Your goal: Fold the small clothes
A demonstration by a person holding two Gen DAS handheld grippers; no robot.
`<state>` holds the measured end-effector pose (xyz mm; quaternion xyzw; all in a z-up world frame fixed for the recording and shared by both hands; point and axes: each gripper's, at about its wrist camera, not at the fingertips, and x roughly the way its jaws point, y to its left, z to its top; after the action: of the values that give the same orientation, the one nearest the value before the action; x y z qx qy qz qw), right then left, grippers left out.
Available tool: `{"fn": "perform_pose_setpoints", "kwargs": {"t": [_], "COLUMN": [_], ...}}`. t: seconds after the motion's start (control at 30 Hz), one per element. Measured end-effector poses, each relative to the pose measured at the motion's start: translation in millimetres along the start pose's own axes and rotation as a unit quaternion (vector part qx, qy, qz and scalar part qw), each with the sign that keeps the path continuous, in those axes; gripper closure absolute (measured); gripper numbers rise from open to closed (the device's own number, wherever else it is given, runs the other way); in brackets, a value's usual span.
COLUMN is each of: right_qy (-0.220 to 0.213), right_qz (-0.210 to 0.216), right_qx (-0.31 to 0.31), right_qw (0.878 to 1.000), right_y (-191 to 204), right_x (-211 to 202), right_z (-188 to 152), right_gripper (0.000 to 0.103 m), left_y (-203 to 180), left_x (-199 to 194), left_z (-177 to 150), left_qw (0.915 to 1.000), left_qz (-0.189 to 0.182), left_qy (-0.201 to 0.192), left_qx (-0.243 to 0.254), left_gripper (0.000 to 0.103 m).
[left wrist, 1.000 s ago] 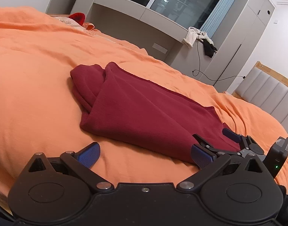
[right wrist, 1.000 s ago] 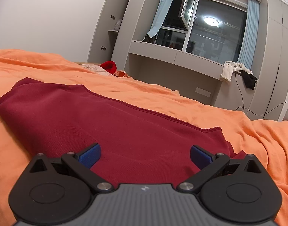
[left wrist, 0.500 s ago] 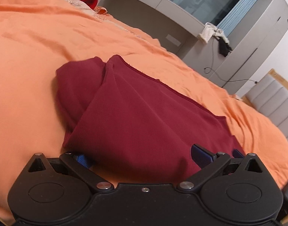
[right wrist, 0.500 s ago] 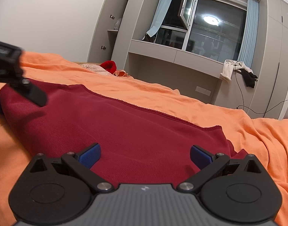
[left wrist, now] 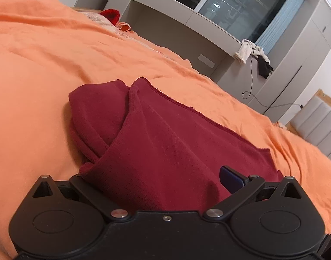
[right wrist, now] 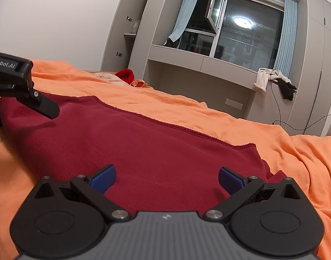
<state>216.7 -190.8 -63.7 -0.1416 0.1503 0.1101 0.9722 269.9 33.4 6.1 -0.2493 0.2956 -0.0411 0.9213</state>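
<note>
**A:** Where is the garment sitting for you?

**B:** Your dark red knit garment (left wrist: 169, 151) is lying folded on the orange bed cover (left wrist: 46, 69), with its stitched hem edge (right wrist: 172, 125) running diagonally across the far side. At the left end a second layer is poking out from under the top fold, rounded and bunched.

**A:** And your left tool?

**B:** Your left gripper (left wrist: 156, 182) is sitting at the near left corner of the cloth with its jaws spread wide. The near edge is draping over the left finger and hiding its pad, while the blue pad on the right finger (left wrist: 229, 178) is showing above the fabric. Nothing is being pinched.

**A:** The right one?

**B:** Your right gripper (right wrist: 166, 178) is also standing apart, both blue pads (right wrist: 103, 178) resting low over the near edge of the cloth, further toward the right end. From that view, you are seeing the left tool's black finger reaching over the far left corner.

**A:** Room to move?

**B:** Orange cover is stretching bare beyond the hem and off to both sides. A bright red item (right wrist: 126, 75) is lying well away at the far edge, near the grey cabinets (right wrist: 130, 21).
</note>
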Motion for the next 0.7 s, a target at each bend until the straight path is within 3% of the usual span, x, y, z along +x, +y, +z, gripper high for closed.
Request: {"fn": "perform_pose_setpoints", "kwargs": {"t": [0.7], "right_qy": [0.000], "right_qz": [0.000], "right_qx": [0.000], "right_qw": [1.000], "right_y": [-0.6], "right_x": [-0.1], "right_z": [-0.2], "right_gripper": [0.000], "left_y": [-0.2], "left_x": [0.8], "left_z": [-4.1], "left_qw": [0.9999], "left_qz": [0.005], "left_qy": [0.002], "left_qx": [0.015], "left_gripper": [0.001]}}
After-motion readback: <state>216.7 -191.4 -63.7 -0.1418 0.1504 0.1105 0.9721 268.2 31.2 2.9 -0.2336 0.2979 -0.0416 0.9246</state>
